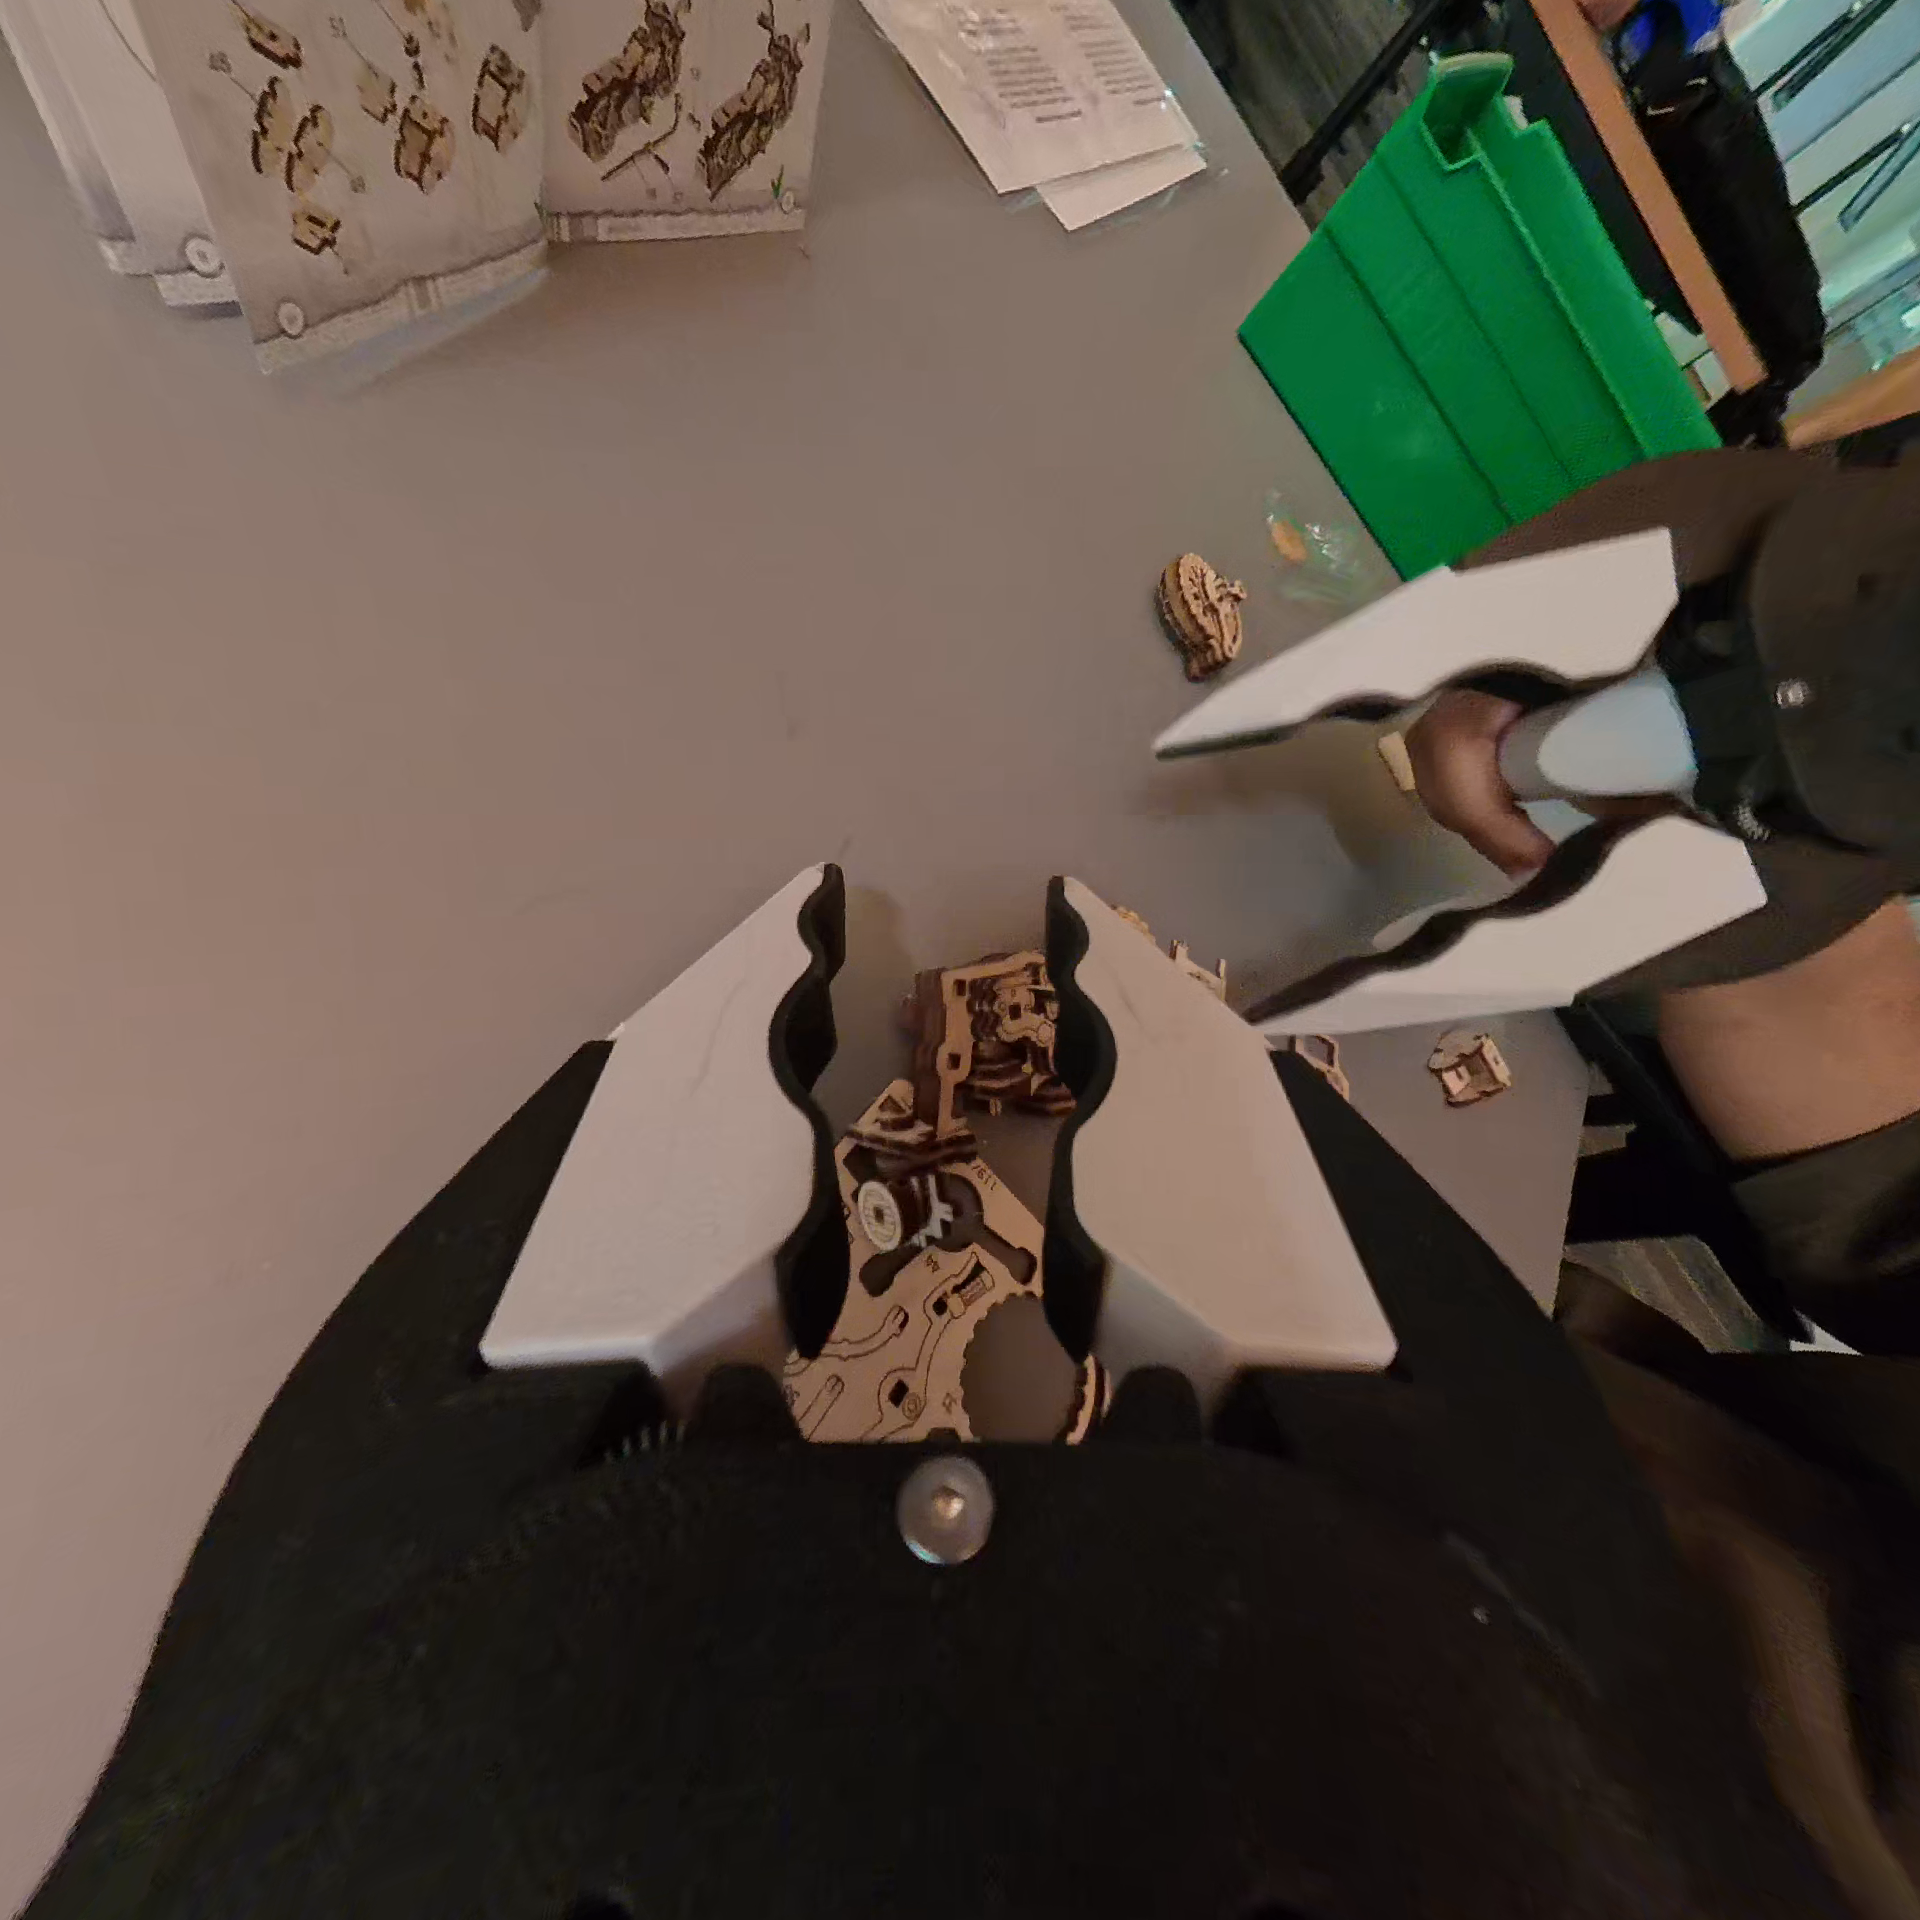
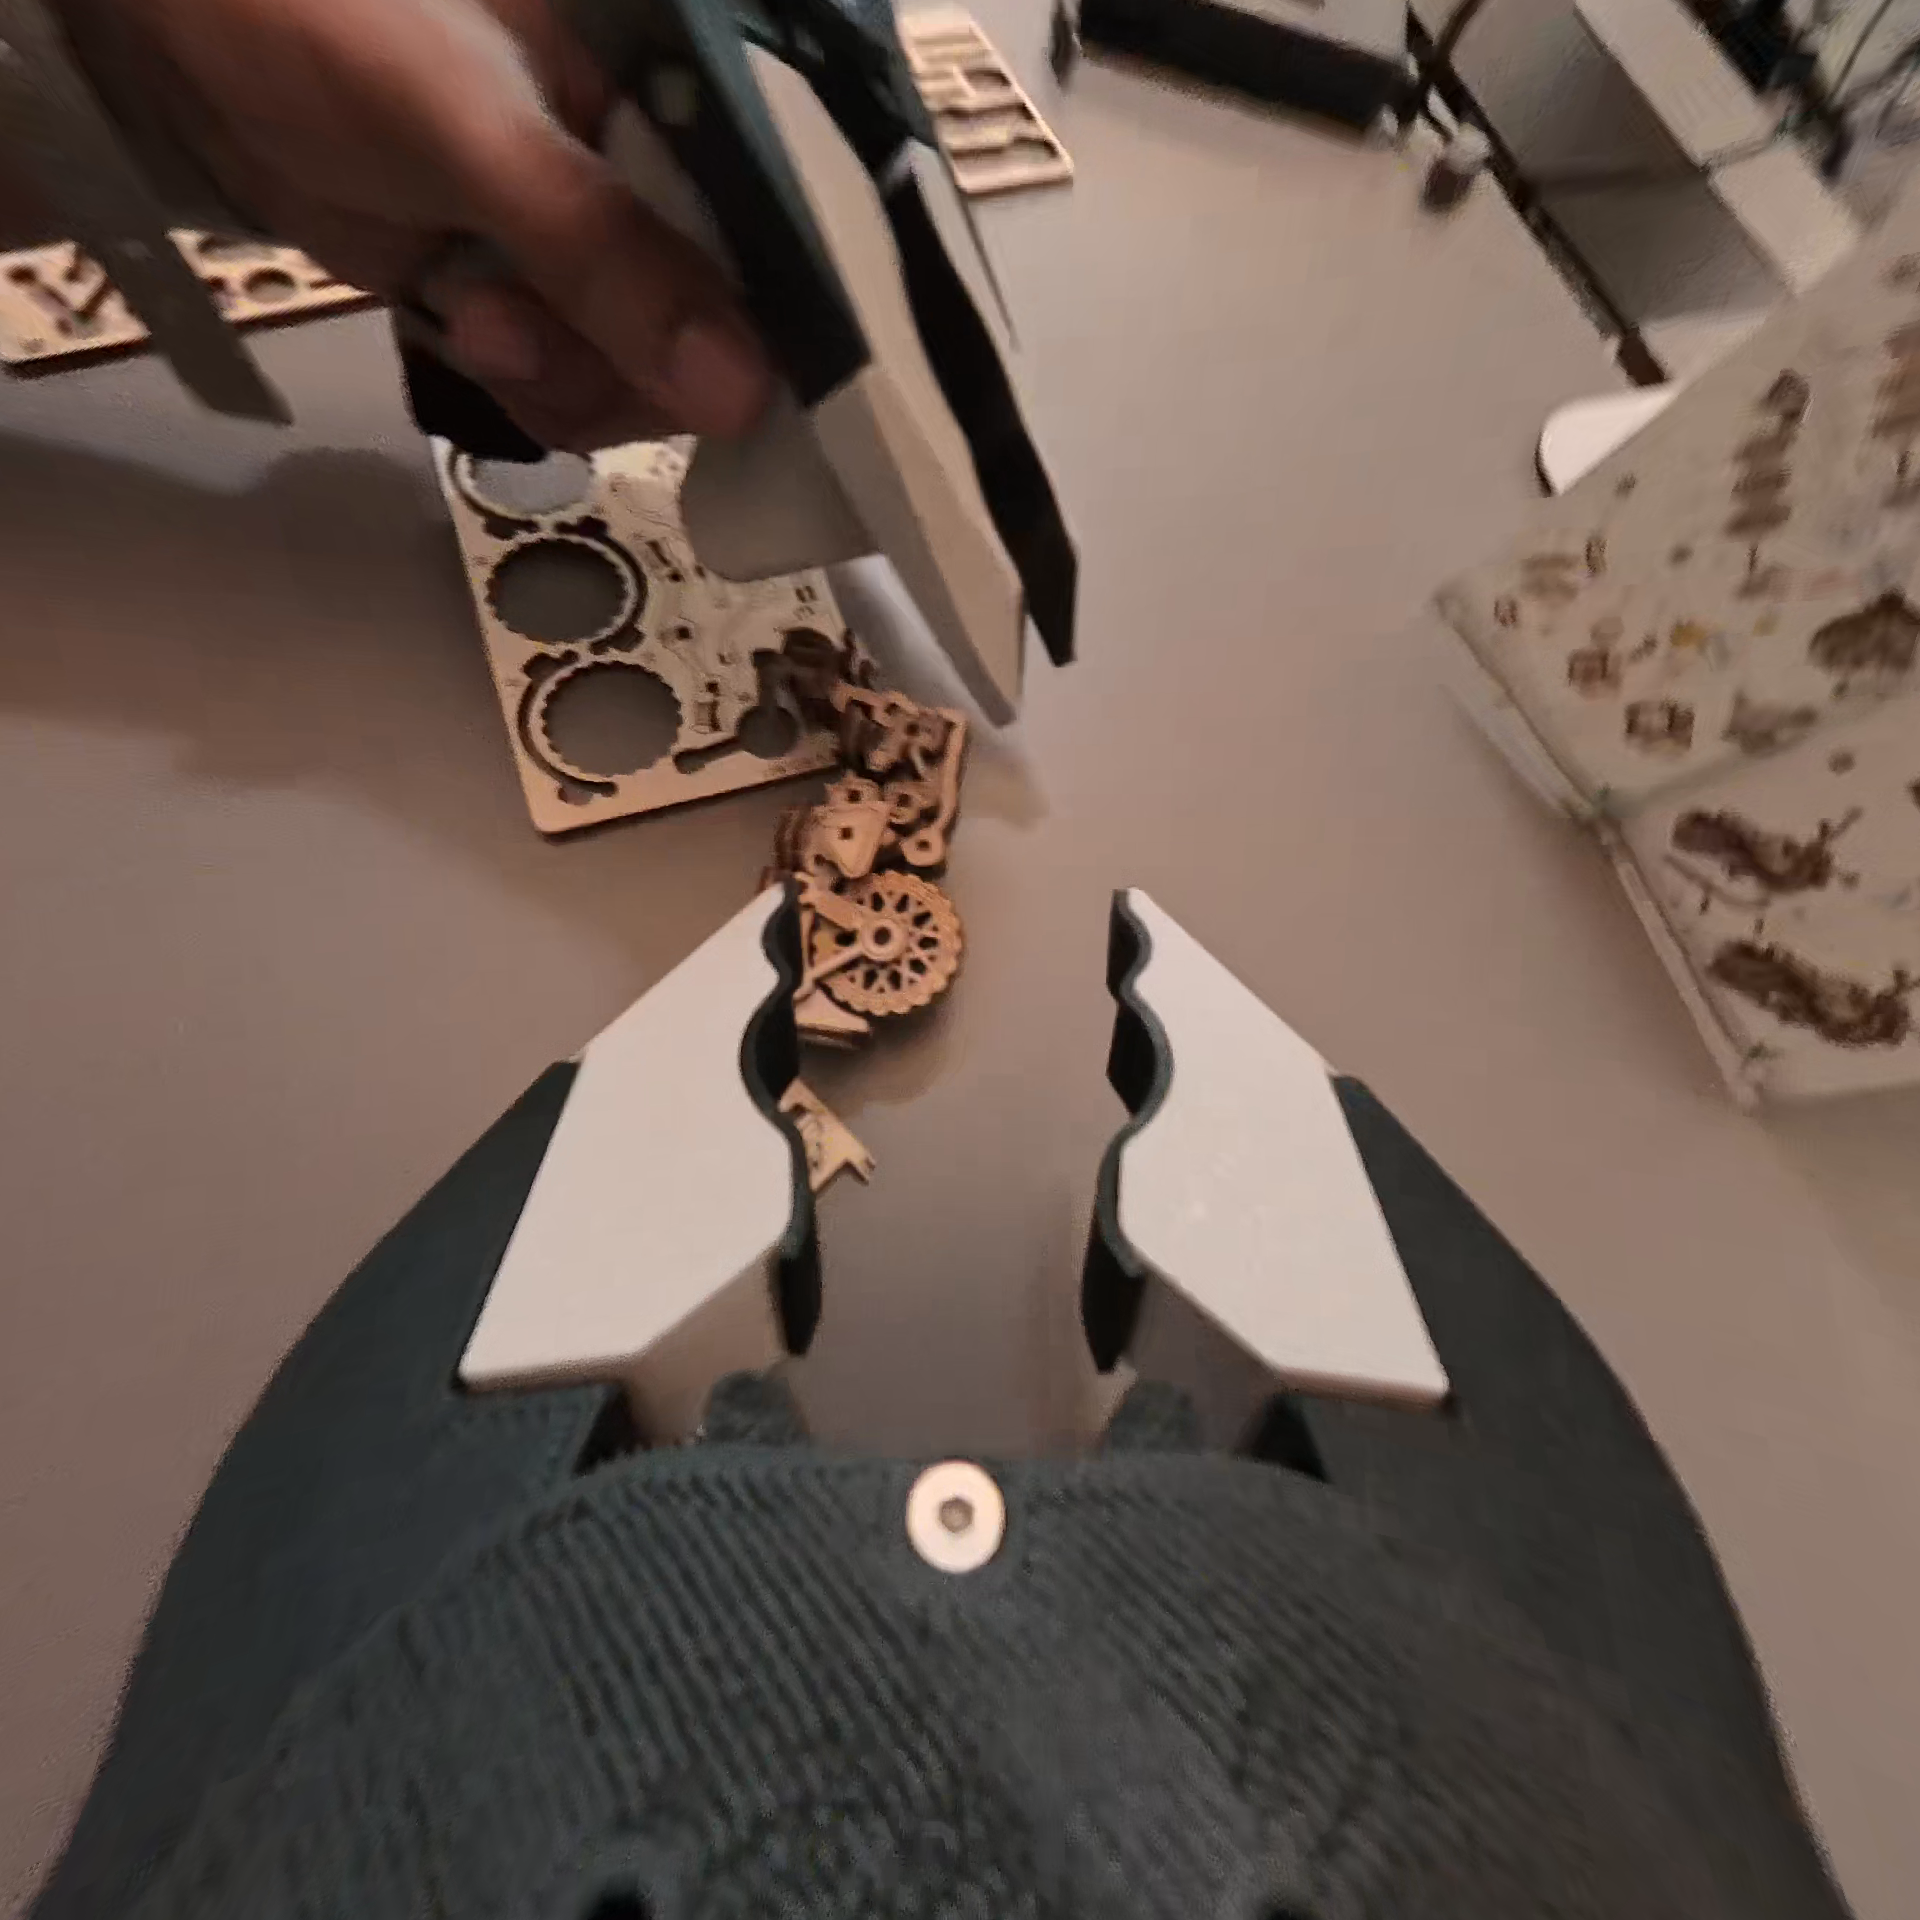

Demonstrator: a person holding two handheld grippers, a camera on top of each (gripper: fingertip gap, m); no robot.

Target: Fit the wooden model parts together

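left tool: released, above wooden sheet | right tool: released, gear assembly by left fingertip

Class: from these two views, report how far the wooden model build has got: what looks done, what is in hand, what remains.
Done: gear holes in the wooden sheet are punched out, and a geared sub-assembly stands built on the table. In hand: nothing; left gripper and right gripper are both open. Left: joining the loose pieces, including the small part.
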